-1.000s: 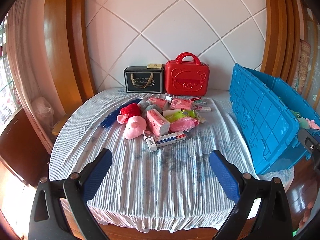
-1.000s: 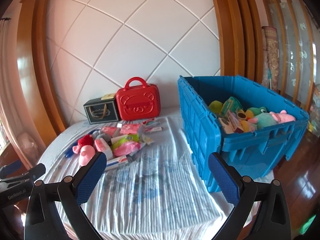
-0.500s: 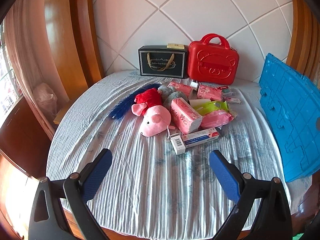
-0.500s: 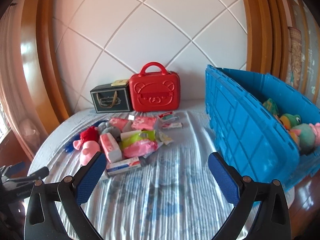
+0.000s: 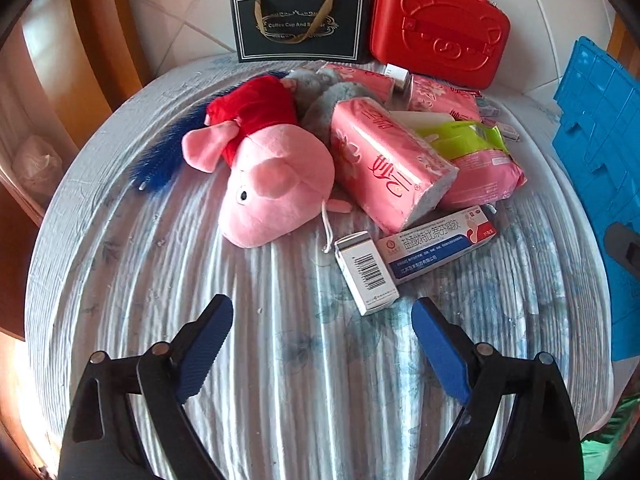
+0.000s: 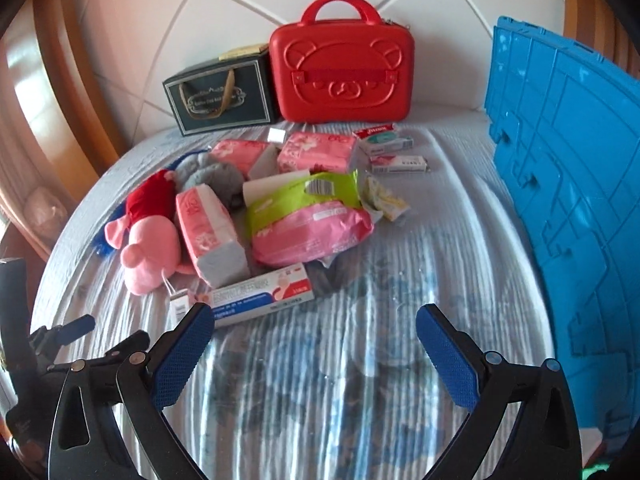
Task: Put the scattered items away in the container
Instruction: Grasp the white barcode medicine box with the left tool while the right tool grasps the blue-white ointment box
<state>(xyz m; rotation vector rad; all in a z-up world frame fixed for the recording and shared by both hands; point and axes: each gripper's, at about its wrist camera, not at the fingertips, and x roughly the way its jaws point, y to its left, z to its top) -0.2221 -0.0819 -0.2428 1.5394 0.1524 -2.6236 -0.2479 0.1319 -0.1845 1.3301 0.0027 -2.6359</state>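
You hold both the left gripper (image 5: 322, 322) and right gripper (image 6: 314, 330), jaws wide apart and empty, near the pink plush pig (image 5: 276, 188) and the long blue-and-white cardboard box (image 6: 262, 294), probably to choose a pick for the blue plastic crate (image 6: 568, 184) on the right.

1. I see the pile of items mid-table (image 5: 120, 300), the crate (image 6: 568, 184) to its right.
2. The plush pig (image 5: 276, 184) lies at the pile's left, the tissue pack (image 5: 384, 168) touching its right side.
3. The small box (image 5: 366, 272) and ointment carton (image 5: 436, 246) lie nearest me.
4. Behind the pile stand the gift bag (image 5: 298, 24), left, and the suitcase (image 5: 438, 26), right.
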